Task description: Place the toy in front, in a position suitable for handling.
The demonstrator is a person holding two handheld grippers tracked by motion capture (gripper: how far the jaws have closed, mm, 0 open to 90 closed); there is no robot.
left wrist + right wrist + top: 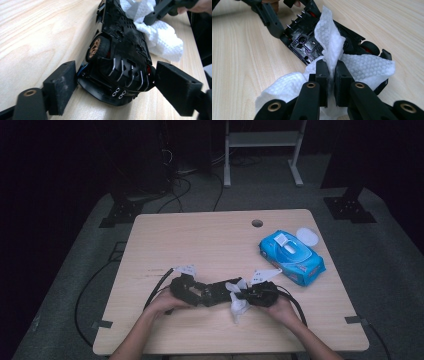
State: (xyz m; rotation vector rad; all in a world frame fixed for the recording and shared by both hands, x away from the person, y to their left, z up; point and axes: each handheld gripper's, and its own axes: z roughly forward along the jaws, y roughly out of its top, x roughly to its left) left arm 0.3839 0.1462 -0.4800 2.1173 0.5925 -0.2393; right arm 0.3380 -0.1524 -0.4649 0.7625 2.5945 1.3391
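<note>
the table [210, 240] is pale wood with a round hole [257, 223] near its far edge. on its right side, well apart from the work, lies a blue pack [291, 257] of wipes with a white round lid [307, 237] just behind it. cables [155, 292] trail off the near left part of the table; nothing stands between the two hands.

near the front edge lies a black toy car [120, 47], turned over so its underside faces up, one wheel [96, 48] with a bronze hub showing. the left gripper [115, 85] has its jaws spread around one end of the car, a pad at each side; the pads look to be touching the body, though whether they press on it cannot be told.

the right gripper [331, 75] has its jaws pressed together on a white wipe [332, 42], which stands up between them and drapes over the car's other end, touching the underside.
</note>
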